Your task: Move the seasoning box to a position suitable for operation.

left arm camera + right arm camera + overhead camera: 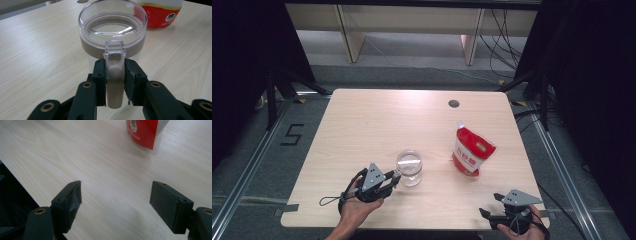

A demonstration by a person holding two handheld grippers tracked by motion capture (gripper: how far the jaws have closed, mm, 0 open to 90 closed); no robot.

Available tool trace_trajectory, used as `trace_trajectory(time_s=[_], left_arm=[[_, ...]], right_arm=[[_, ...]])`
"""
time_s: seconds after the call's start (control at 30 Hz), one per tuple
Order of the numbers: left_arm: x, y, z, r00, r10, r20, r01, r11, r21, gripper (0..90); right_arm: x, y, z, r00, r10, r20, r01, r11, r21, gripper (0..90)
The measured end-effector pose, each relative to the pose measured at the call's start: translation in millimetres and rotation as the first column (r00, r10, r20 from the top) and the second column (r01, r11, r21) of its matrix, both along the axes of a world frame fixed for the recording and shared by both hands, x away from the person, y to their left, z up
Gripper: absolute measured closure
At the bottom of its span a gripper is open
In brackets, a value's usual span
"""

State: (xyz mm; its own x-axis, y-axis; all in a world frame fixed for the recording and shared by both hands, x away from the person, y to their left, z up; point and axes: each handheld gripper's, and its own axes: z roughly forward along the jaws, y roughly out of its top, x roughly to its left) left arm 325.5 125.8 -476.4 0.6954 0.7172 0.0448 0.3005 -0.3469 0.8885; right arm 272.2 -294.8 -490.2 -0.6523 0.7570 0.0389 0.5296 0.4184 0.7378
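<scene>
Jar (410, 167): clear, round, with a beige band under a clear lid (112, 23) and a beige handle (115, 82); upright on the table (377, 125), towards the near edge and left of centre. A clear square tab (114, 47) juts from the lid rim just above the handle. Left gripper (393, 179): at the jar's near-left side, held in the left hand (357, 205); both pads press on the handle, one on either side, in the left gripper view, so it grips the jar by the handle. Right gripper (489, 206): at the near right corner of the table, in the right hand (524, 231), well apart from the jar; jaws stand wide with bare tabletop between them in the right gripper view, nothing held. Pouch (471, 151): red and white, printed, standing upright to the right of the jar, near but not touching it; its lower part shows beyond the right gripper's jaws. Grommet hole (454, 104): dark, round, near the table's far edge.
</scene>
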Motion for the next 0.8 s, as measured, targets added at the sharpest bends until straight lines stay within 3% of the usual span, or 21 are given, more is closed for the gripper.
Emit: trace_trajectory(time_s=[0.27, 0.33, 0.37, 0.43, 0.53, 0.6, 0.8], left_arm=[[4.0, 3.5, -0.6, 0.9994, -0.032, 0.01, 0.032, 0.9995, -0.003, 71.7], [3.1, 3.1, -0.8, 0.9997, -0.025, -0.006, 0.025, 0.9996, -0.013, 71.7], [3.2, 2.7, -0.8, 0.9994, -0.035, -0.002, 0.035, 0.9992, -0.018, 71.7], [2.7, 1.5, -1.2, 0.9989, -0.045, -0.01, 0.045, 0.9986, -0.029, 71.8], [4.1, -0.5, -1.8, 0.9961, -0.088, -0.008, 0.088, 0.9955, -0.035, 71.8], [3.4, -0.9, -2.1, 0.9961, -0.086, -0.018, 0.085, 0.9956, -0.038, 71.8], [0.9, -6.0, -2.1, 0.9895, -0.144, -0.017, 0.143, 0.989, -0.037, 71.9]], right_arm=[[0.1, -0.6, 0.1, 0.9999, -0.011, 0.013, 0.011, 1.0, -0.006, 26.2], [-0.1, -0.4, 0.1, 0.9999, -0.011, 0.007, 0.011, 1.0, -0.003, 26.2], [-2.7, 1.5, 0.4, 0.9993, -0.034, -0.019, 0.034, 0.999, 0.013, 26.2], [-1.1, 0.0, 0.3, 0.9997, -0.024, 0.009, 0.024, 1.0, 0.003, 26.2], [-0.9, 0.0, -0.1, 0.9997, -0.023, 0.009, 0.023, 1.0, 0.004, 26.2], [-0.9, 0.0, 0.0, 0.9997, -0.021, 0.01, 0.021, 1.0, 0.003, 26.2], [-1.0, 0.3, -0.1, 0.9999, -0.015, 0.005, 0.015, 1.0, 0.011, 26.2]])
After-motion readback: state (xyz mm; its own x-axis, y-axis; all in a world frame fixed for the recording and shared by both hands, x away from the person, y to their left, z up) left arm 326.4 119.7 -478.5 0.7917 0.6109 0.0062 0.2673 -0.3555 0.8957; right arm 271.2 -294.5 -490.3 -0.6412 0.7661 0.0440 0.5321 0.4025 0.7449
